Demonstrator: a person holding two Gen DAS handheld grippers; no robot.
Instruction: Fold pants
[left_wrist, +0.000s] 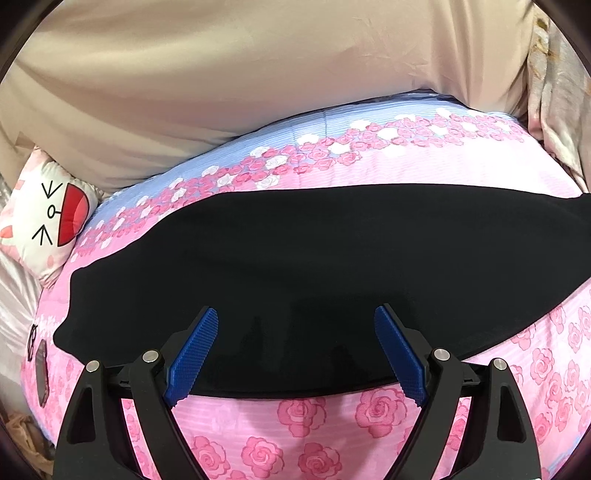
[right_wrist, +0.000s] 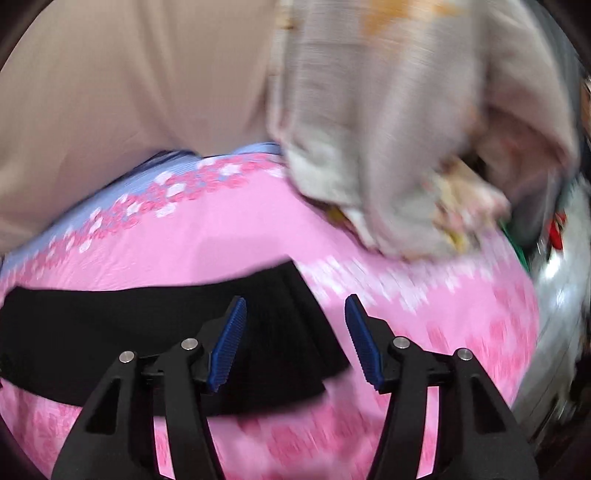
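We take the black pants (left_wrist: 295, 266) as our landmark, and we go from the left to the right. They lie flat on the pink rose bedspread (left_wrist: 306, 413) as one long dark band across the bed.

Left of the pants, at the bed's edge, we see a white cat-face cushion (left_wrist: 48, 221), apart from the cloth. Beyond the pants, the beige sheet (left_wrist: 221, 74) covers the far part of the bed.

Over the near edge of the pants, around their middle part, our left gripper (left_wrist: 295, 350) has its blue pads (left_wrist: 194, 354) spread wide, and nothing is between them. We cannot tell if it touches the cloth.

At the right end of the pants, where we see pleats or ribs like a waistband or cuff, our right gripper (right_wrist: 295, 339) is also wide apart and holds nothing; one pad is over the black cloth, the other over the bedspread. This view is blurred. Beyond this end, a grey crumpled garment (right_wrist: 388, 129) lies on the bed, well apart from the pants.

We judge that the pants are already laid leg on leg, since only one narrow band shows. The crosswise folds seem not yet done: the band is at full length. What is left, we think, is to take one end and bring it over the other.
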